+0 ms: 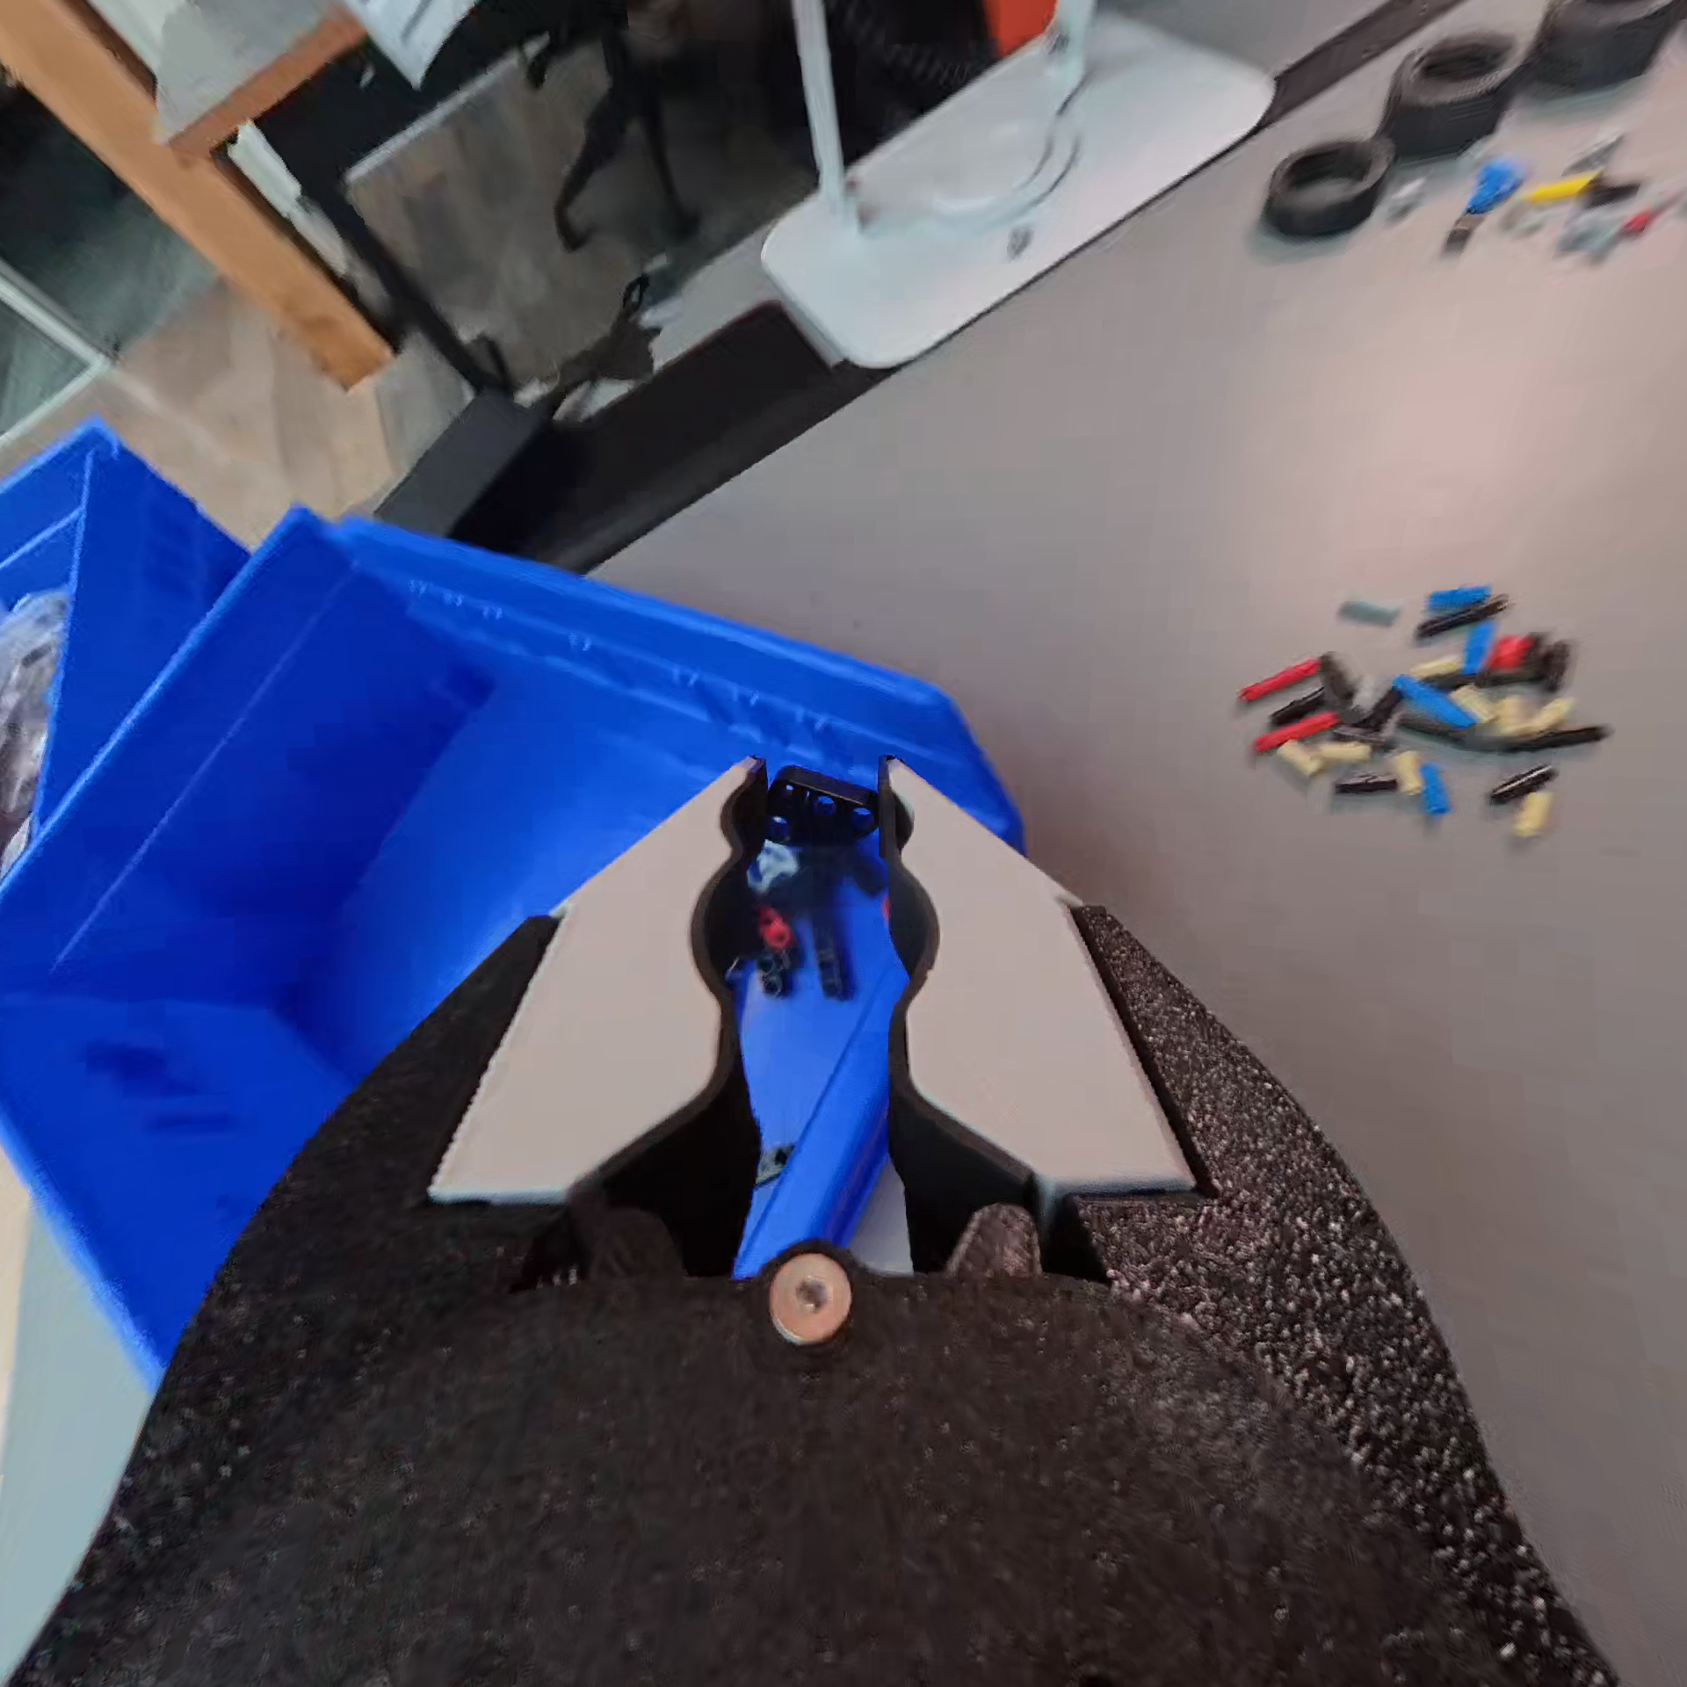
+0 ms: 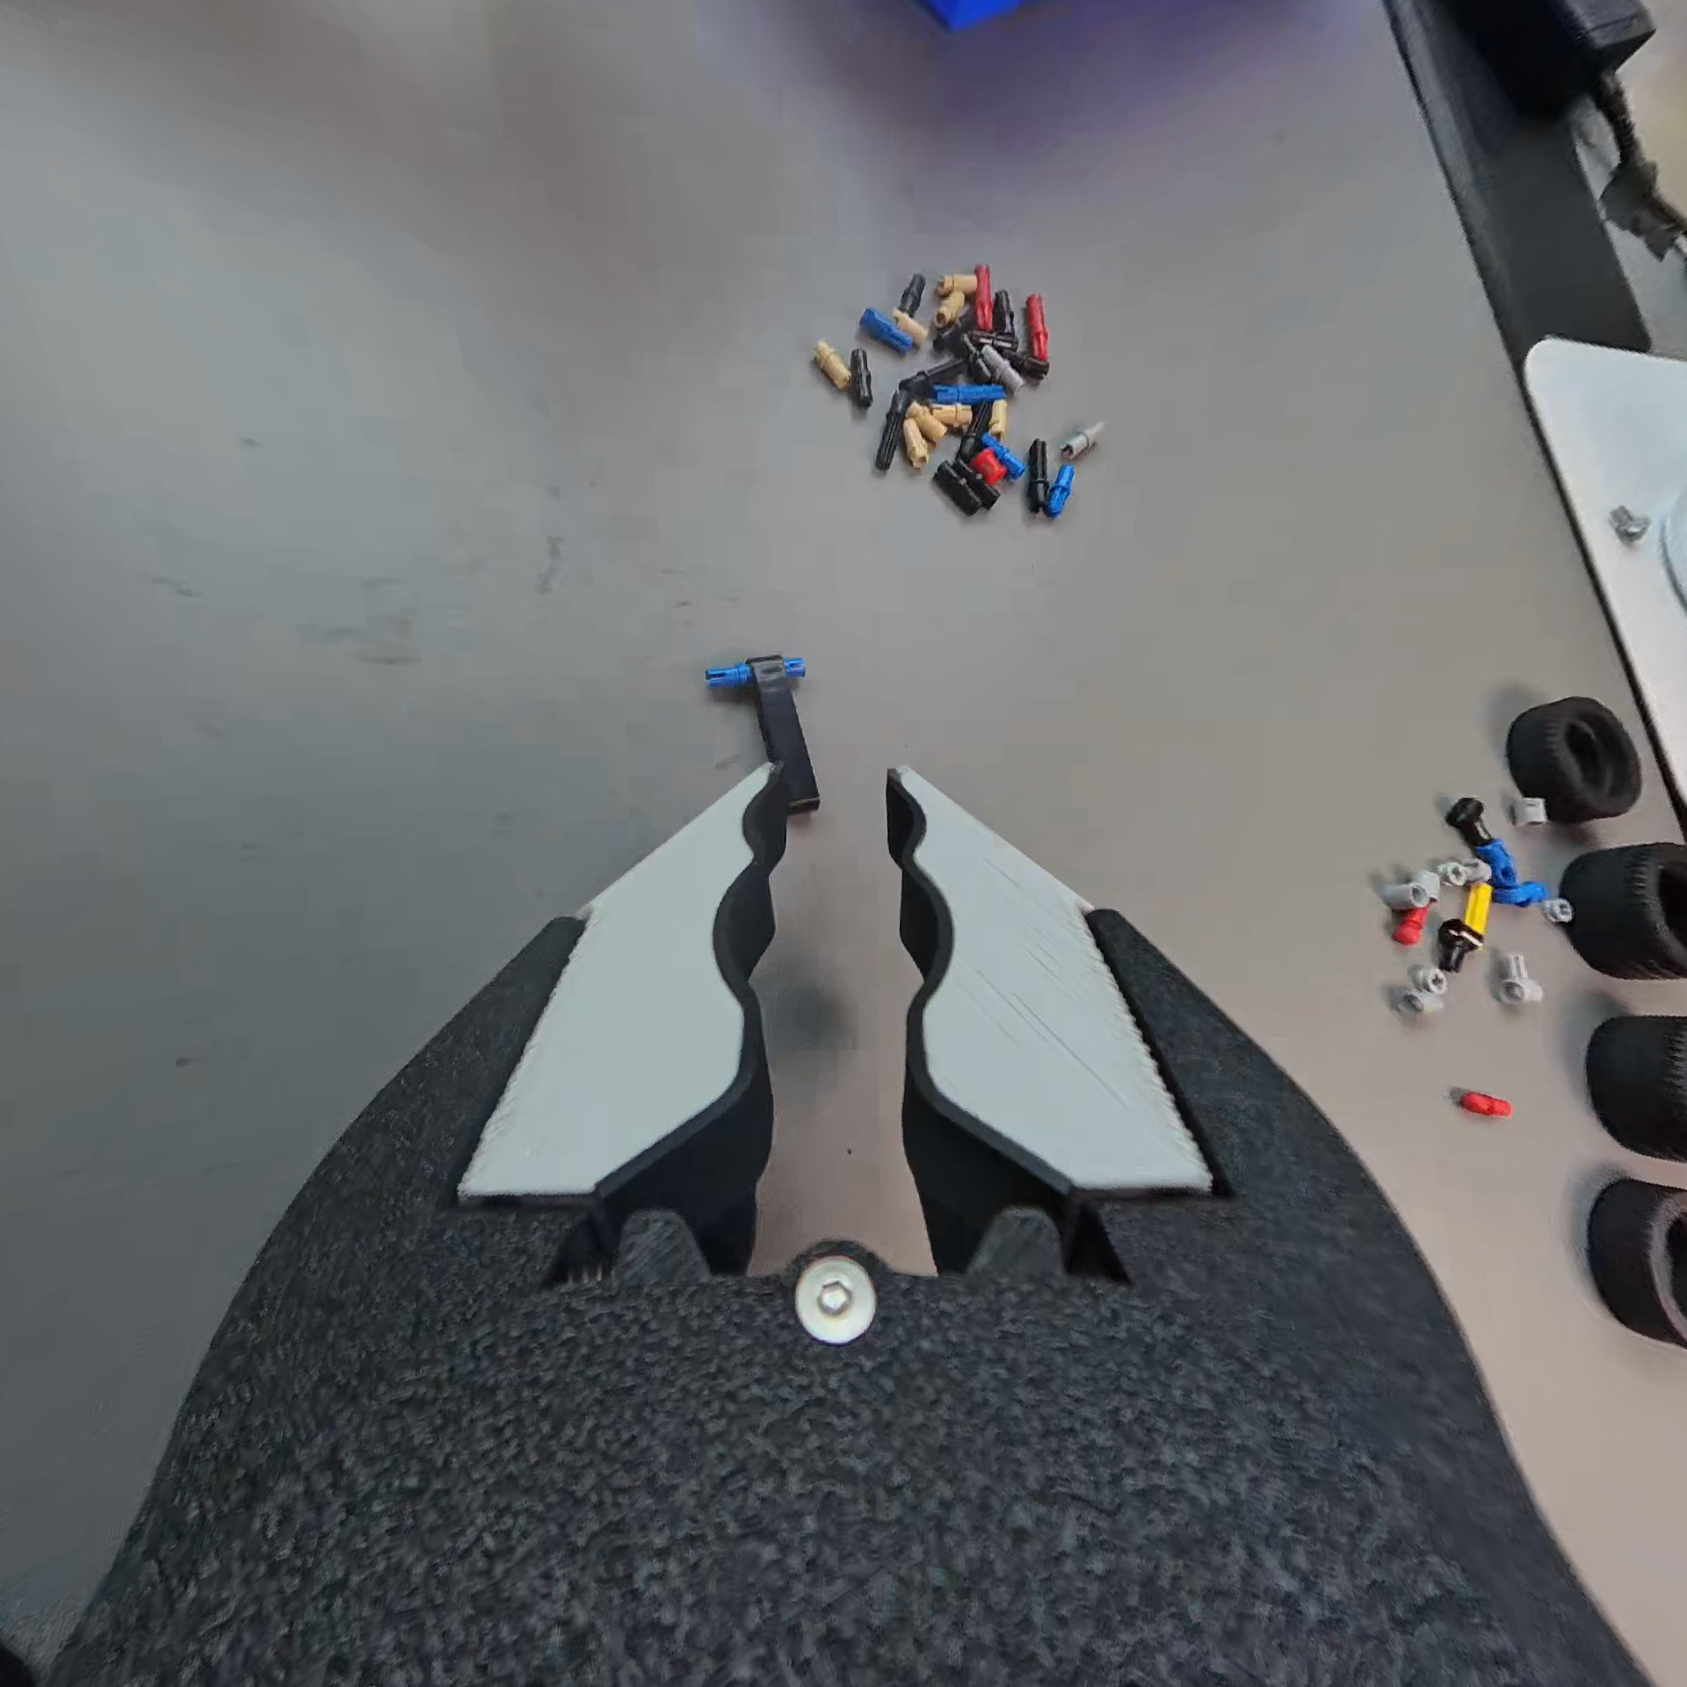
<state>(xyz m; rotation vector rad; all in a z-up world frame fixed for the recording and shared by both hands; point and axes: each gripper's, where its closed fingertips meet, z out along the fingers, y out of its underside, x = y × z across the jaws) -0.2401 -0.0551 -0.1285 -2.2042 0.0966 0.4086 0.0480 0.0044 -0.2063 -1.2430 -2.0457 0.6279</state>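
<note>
My left gripper (image 1: 822,794) is shut on a small black beam with a row of holes (image 1: 822,808), held across its fingertips above a blue bin (image 1: 383,822). Between the fingers I see small red and black pins (image 1: 803,949) on the bin's floor. My right gripper (image 2: 833,787) is open and empty, low over the grey table. A black beam (image 2: 785,730) with a blue pin (image 2: 730,674) through its far end lies on the table, its near end against my left fingertip (image 2: 767,794).
A pile of blue, red, black and tan pins (image 2: 958,392) lies ahead, also in the left wrist view (image 1: 1424,712). Black tyres (image 2: 1570,758) and loose small parts (image 2: 1470,913) lie at the right. A white stand base (image 1: 1004,183) and a second blue bin (image 1: 82,566) stand by the table edge. Some 30 cm of space lies between my two pairs of fingers.
</note>
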